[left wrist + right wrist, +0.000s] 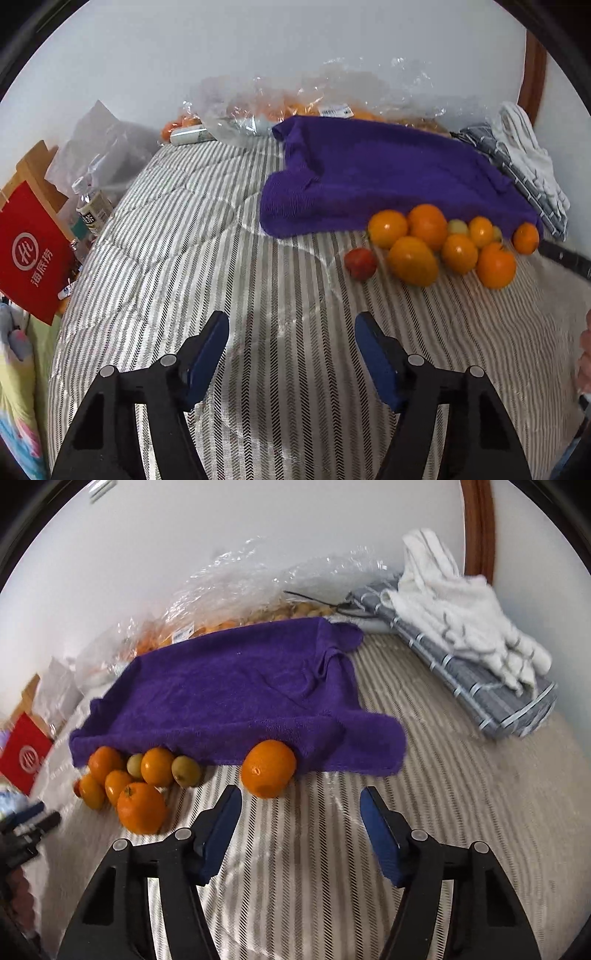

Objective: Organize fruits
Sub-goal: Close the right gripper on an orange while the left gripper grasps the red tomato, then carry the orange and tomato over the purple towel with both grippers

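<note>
Hovering over a striped bed cover [184, 236], the left gripper [291, 332] has its jaws spread wide, empty and touching nothing. Far left stand a red bag [31, 251] and a bottle [92, 206]. Ahead to its right, a pile of oranges [439, 243] with a red fruit [361, 263] lies at the edge of a purple towel [369, 177]. The right gripper [300, 805] is likewise released, empty, with one lone orange [268, 768] just ahead of its left finger, tucked against the towel. Behind the towel, a clear plastic bag [236, 594] holds more orange fruit. Right of it, white cloth [461, 616] lies on folded grey cloth [491, 701].
</note>
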